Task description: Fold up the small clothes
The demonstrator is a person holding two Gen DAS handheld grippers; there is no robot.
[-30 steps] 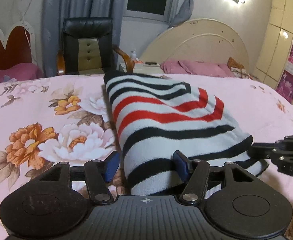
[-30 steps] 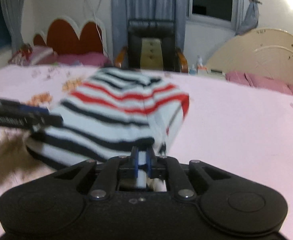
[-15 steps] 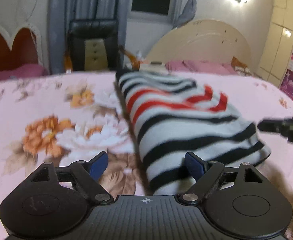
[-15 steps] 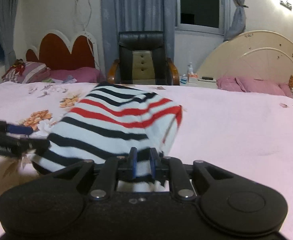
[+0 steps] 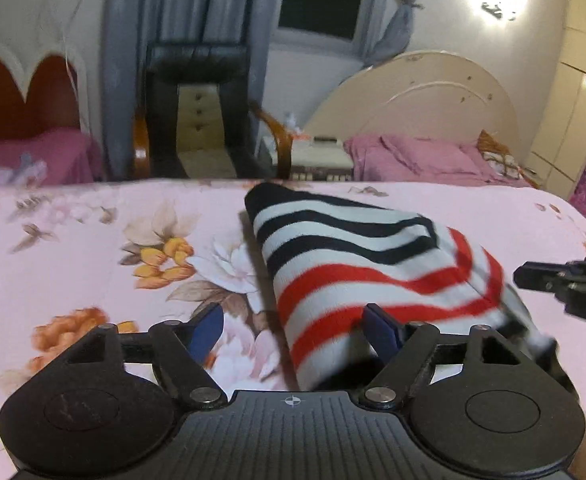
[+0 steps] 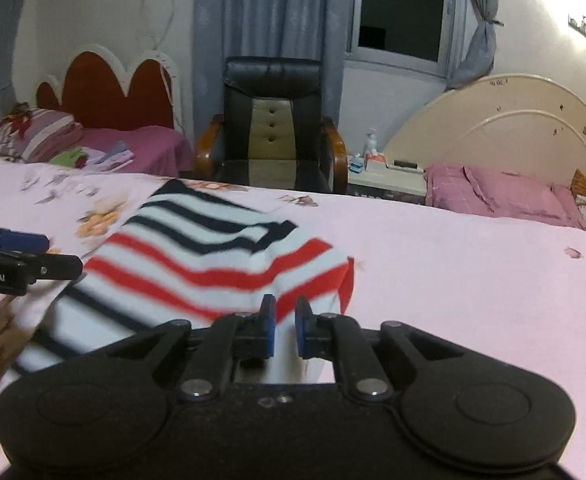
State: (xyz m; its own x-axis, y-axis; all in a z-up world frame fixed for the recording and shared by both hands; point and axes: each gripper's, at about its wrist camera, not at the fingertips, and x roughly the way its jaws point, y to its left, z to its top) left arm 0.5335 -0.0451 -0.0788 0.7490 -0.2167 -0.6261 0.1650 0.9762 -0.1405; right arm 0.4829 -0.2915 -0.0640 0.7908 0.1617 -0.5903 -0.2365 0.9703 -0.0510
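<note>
Striped garment point(image 5: 373, 264) farther forward than before

The folded black, white and red striped knit garment point(image 5: 373, 264) lies on the pink floral bedsheet point(image 5: 73, 240). The left gripper point(image 5: 293, 326) sits at the garment's near left corner, the right gripper point(image 6: 281, 326) at its near right edge. Behind the bed stands a black leather armchair point(image 6: 271, 120); right of it, a cream nightstand point(image 6: 389, 176), then a bed with a round cream headboard point(image 6: 505, 120).

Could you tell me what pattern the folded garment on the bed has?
The garment is white with black and red stripes, clearest in the left wrist view.
</note>
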